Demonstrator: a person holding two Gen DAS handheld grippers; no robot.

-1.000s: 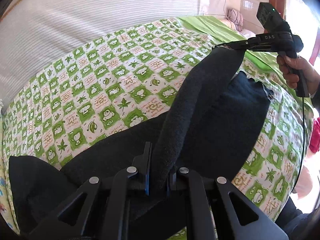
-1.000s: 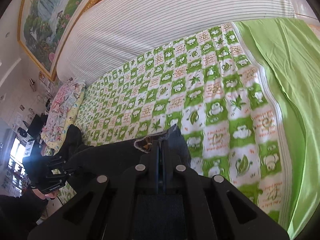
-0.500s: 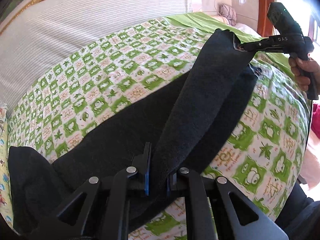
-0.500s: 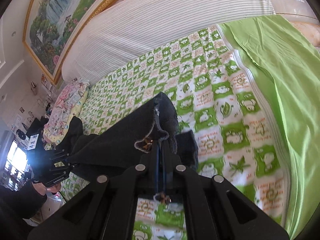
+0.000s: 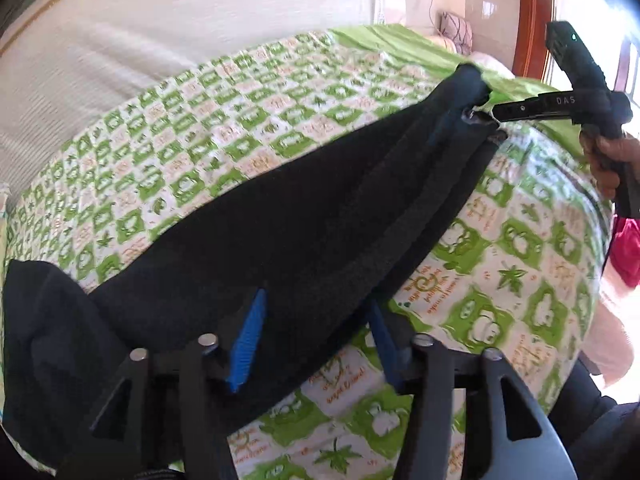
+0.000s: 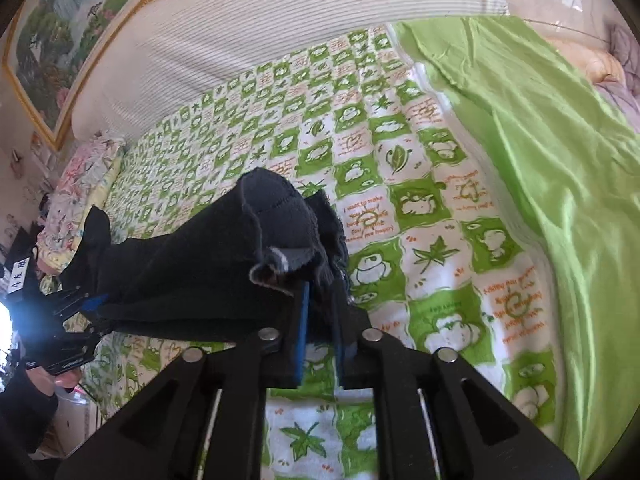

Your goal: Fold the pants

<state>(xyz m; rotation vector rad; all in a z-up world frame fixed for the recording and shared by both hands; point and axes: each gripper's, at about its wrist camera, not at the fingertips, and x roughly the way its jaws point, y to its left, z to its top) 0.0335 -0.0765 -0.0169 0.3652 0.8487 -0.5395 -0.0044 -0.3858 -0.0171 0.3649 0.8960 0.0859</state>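
Observation:
Black pants (image 5: 288, 240) lie lengthwise on the green-and-white checked bedspread (image 5: 208, 128), one leg laid over the other. My left gripper (image 5: 316, 320) stands open around the waist end, its blue pads apart with cloth between them. My right gripper (image 6: 320, 304) holds the leg cuffs (image 6: 280, 232) between slightly parted pads, just above the bedspread (image 6: 400, 184). The right gripper also shows in the left wrist view (image 5: 496, 114) at the cuffs, and the left gripper in the right wrist view (image 6: 86, 306) at the waist.
A striped white headboard (image 6: 248, 64) runs along the back. A plain green sheet (image 6: 560, 168) covers the right side. A floral pillow (image 6: 76, 184) lies far left. A framed painting (image 6: 52, 52) hangs above. A wooden door frame (image 5: 534, 20) stands at the right.
The lifted upper leg has come down onto the lower leg. My left gripper's jaws have opened from shut on the waist. My right gripper's jaws have parted a little around the cuffs.

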